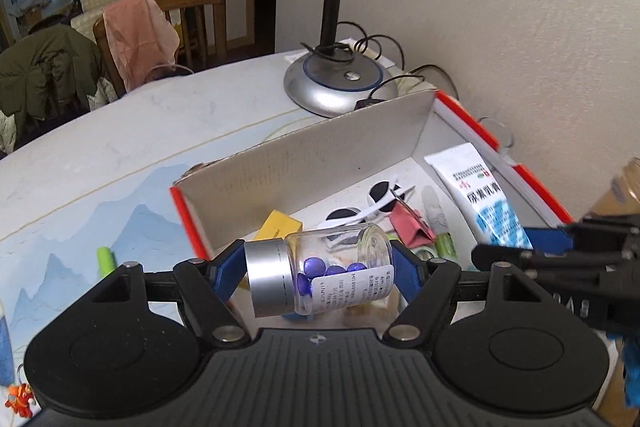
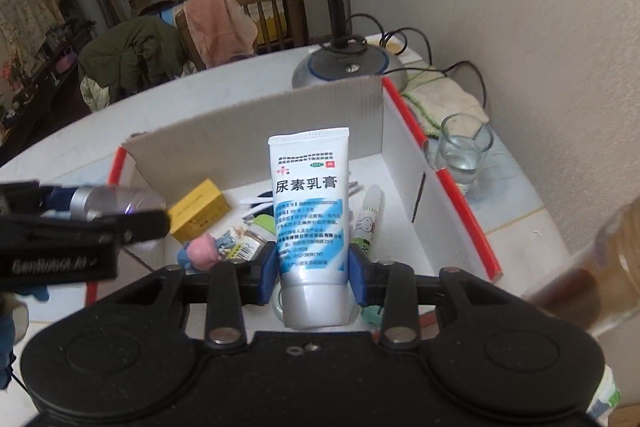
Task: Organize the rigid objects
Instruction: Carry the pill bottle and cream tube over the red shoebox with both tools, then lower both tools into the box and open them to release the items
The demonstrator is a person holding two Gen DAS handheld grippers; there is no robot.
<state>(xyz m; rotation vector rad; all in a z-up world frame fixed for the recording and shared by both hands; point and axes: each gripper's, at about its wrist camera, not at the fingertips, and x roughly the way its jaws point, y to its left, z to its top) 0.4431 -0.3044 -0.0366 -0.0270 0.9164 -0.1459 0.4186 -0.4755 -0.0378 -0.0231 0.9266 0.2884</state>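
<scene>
My left gripper (image 1: 318,273) is shut on a clear glass jar (image 1: 320,271) with a silver lid and blue pills, held sideways above the near left part of an open cardboard box (image 1: 304,163). My right gripper (image 2: 313,261) is shut on a white and blue cream tube (image 2: 310,203), cap down, over the same box (image 2: 256,123). In the left wrist view the tube (image 1: 478,195) and right gripper (image 1: 560,251) show at the right. In the right wrist view the left gripper (image 2: 80,227) and its jar (image 2: 116,201) show at the left.
In the box lie white sunglasses (image 1: 372,203), a yellow carton (image 2: 198,209), a pink clip (image 1: 408,223), a small figure (image 2: 202,249) and a white stick (image 2: 366,217). A desk lamp base (image 1: 340,83) stands behind the box. A glass of water (image 2: 462,151) stands to its right.
</scene>
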